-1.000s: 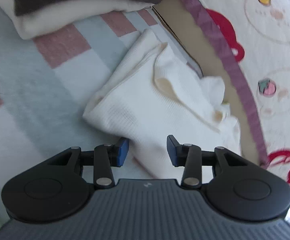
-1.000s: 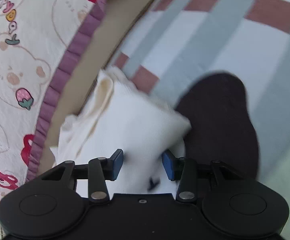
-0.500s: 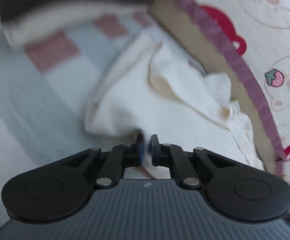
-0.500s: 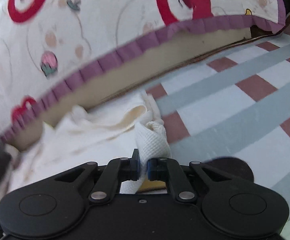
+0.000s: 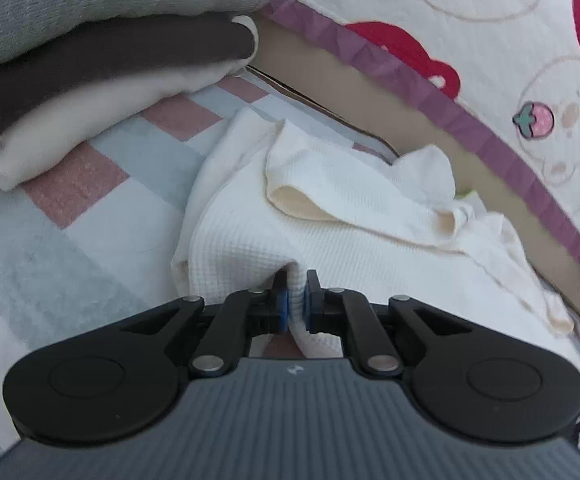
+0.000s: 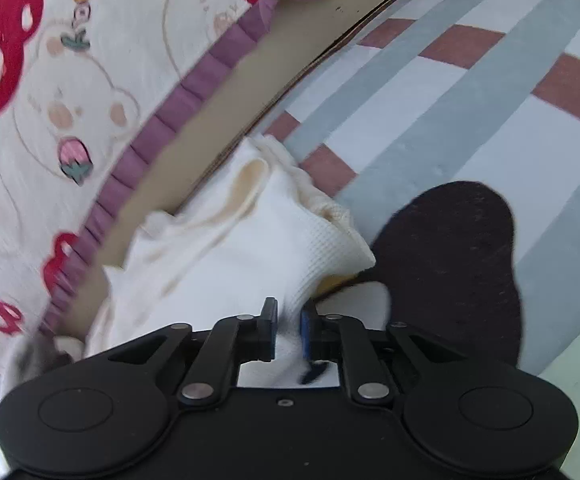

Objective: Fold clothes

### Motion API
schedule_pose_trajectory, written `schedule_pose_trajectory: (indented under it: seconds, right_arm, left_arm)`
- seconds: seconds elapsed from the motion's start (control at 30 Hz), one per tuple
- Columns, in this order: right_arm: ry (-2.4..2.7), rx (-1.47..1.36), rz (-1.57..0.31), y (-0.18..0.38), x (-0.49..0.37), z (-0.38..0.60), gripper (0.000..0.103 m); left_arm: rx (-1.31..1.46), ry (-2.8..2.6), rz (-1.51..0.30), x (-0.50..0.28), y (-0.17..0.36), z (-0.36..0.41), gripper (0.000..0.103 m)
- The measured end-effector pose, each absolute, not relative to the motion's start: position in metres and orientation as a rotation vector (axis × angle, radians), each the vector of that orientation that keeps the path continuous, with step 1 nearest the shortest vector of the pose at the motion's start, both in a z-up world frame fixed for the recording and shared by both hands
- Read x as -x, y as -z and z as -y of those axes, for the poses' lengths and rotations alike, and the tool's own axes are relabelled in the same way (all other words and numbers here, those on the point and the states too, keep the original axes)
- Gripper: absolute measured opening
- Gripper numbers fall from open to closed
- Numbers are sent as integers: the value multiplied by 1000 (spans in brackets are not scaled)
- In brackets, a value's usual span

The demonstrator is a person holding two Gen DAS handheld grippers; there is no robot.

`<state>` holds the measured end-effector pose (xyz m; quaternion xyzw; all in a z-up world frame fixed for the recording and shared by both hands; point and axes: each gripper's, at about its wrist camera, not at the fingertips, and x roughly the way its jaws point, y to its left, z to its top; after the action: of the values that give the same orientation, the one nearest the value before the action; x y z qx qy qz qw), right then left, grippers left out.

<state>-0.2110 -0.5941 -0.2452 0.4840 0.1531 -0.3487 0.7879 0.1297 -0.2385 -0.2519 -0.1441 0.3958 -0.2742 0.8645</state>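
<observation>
Pinching the white waffle garment (image 5: pixel 250 236) at two spots on the checked mat (image 5: pixel 90 208).
Left gripper (image 5: pixel 297 304) jaws clamp a fold; right gripper (image 6: pixel 288 326) jaws are opening, cloth between them, likely regripping for the fold.

Garment (image 5: pixel 329 216) lies on mat (image 5: pixel 70 240), beside folded stack (image 5: pixel 102 60).

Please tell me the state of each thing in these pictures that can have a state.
White waffle garment: partly folded, rumpled, pinched at two edges.
Left gripper: shut on the garment's edge.
Right gripper: jaws opening, fabric between them.
Stack of clothes: folded, piled grey, dark brown, cream.
Dark garment: lying flat.
</observation>
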Motion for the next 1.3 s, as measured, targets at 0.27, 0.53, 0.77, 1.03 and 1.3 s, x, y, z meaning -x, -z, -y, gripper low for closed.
schedule_pose_trajectory:
  seconds: [0.27, 0.53, 0.77, 1.03, 1.3]
  right_arm:
    - [751, -1153, -239, 263, 207, 610, 39]
    - [702, -1329, -148, 279, 183, 648, 13]
    - [663, -1172, -192, 223, 184, 632, 11]
    - [712, -957, -410, 166, 214, 581, 10]
    - [681, -893, -511, 149, 265, 536, 10]
  left_arm:
    - [564, 655, -981, -175, 278, 219, 12]
    - [689, 688, -1070, -196, 287, 227, 10]
    - [473, 669, -903, -167, 233, 212, 6]
    - [521, 675, -922, -127, 217, 170, 5]
    - [403, 766, -824, -69, 148, 108, 4]
